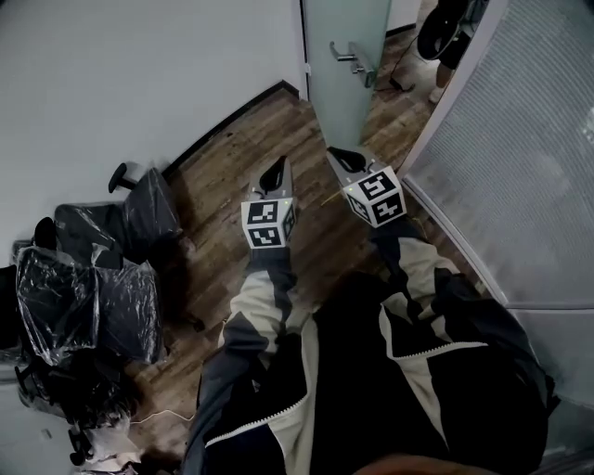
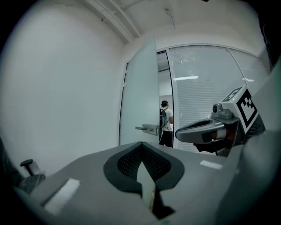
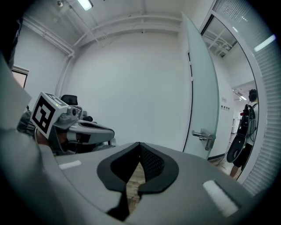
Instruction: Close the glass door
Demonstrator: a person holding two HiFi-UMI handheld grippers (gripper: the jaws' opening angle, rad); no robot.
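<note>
So both are pressed together with nothing in them: left gripper (image 1: 276, 173) and right gripper (image 1: 340, 157) sit side by side over the wood floor (image 1: 232, 167), pointing at the glass door (image 1: 345, 83). It stands open just ahead, its handle (image 1: 354, 58) clear of both. Plastic-wrapped chairs (image 1: 93, 278) sit off to the left.

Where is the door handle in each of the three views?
Head view: door handle at top, right of centre.
Left gripper view: door handle near the middle.
Right gripper view: door handle right of centre.
Shared landmark: the person standing past the glass door.
</note>
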